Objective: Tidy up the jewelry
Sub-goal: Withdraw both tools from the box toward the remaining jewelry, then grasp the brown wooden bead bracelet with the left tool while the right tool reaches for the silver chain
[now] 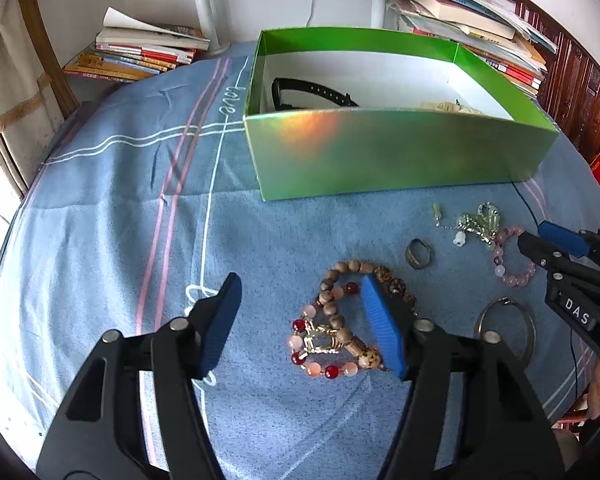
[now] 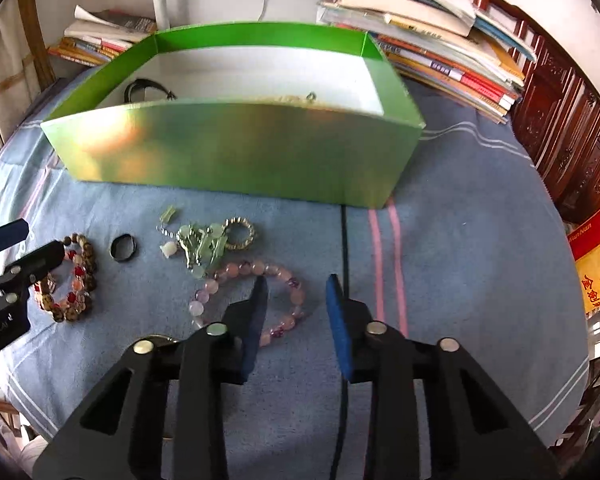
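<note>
On the blue cloth a wooden bead bracelet (image 1: pixel 340 276) and a red-and-pink bead bracelet (image 1: pixel 320 368) with a gold charm lie tangled. My left gripper (image 1: pixel 300 280) stands open over them, its right finger across the wooden beads. In the right wrist view a pink bead bracelet (image 2: pixel 220 276) lies under my right gripper (image 2: pixel 297 278), which is open. Its left finger is inside the loop, with the loop's right side between the pads and untouched. Beyond stands the green box (image 1: pixel 400 152) holding a black strap (image 1: pixel 312 92).
A dark ring (image 2: pixel 123 247), a green-and-silver charm cluster (image 2: pixel 200 244), a gold bead loop (image 2: pixel 240 234) and a silver bangle (image 1: pixel 506 328) lie nearby. A black cable (image 2: pixel 342 240) runs toward the box. Book stacks (image 2: pixel 440 40) and a dark wooden cabinet (image 2: pixel 560 128) border the cloth.
</note>
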Tool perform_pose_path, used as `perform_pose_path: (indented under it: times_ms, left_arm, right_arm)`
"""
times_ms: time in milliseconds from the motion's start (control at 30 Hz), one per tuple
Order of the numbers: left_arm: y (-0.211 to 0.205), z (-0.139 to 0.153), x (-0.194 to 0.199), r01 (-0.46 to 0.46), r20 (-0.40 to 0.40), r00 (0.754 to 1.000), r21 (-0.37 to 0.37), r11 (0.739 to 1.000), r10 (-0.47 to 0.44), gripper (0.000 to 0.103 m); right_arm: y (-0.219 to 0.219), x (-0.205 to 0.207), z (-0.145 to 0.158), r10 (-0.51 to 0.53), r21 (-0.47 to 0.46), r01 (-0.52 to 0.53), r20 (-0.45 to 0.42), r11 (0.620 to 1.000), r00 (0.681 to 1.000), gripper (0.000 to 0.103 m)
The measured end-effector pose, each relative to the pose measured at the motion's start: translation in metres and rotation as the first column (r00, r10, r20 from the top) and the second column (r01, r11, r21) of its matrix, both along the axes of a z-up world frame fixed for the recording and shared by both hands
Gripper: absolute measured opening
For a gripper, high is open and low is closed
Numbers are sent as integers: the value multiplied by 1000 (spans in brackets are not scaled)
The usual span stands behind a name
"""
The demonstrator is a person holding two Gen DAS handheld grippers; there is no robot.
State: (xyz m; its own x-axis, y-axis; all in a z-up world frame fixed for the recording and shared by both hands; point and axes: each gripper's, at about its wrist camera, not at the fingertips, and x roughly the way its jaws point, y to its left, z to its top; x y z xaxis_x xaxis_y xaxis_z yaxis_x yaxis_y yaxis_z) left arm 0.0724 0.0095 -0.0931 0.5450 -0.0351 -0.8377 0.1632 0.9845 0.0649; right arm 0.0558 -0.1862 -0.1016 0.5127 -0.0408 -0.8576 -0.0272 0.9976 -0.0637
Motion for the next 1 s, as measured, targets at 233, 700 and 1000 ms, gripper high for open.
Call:
perform_pose_path:
  times_ms: [233, 700, 1000]
  left_arm:
    - [3, -7, 1, -1, -24, 1000, -15, 1000, 1, 34]
    - [22, 20, 13, -30, 31, 999, -127, 991, 34, 9]
    - [42, 15, 22, -100, 13, 995, -119, 988, 102, 9]
  right_arm:
    - [6, 2, -1, 10, -12, -10, 10, 1000, 1000, 19]
    - [-7, 4, -1, -49, -1, 49, 13, 999, 999, 8]
    - [-10, 4, 12, -60, 40, 57, 57, 998, 997, 29]
